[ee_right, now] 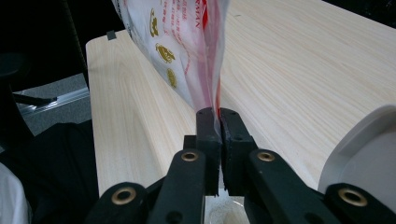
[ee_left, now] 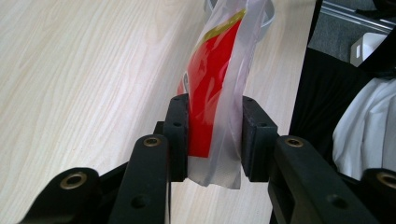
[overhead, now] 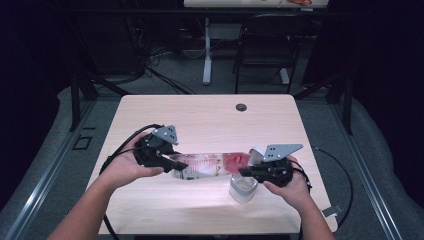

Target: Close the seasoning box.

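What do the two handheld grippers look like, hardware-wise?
Both the left gripper and the right gripper are black, with linked arms pinned by brass-coloured bushings and blocky black jaws. Each carries a grey three-cornered plate on top and trails a black cable. Forearms bare.

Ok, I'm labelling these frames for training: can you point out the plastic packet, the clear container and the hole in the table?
plastic packet [overhead: 207, 165], high view, its printed middle between the grippers.
clear container [overhead: 243, 190], high view, its front wall.
table hole [overhead: 241, 107], high view, its dark centre.
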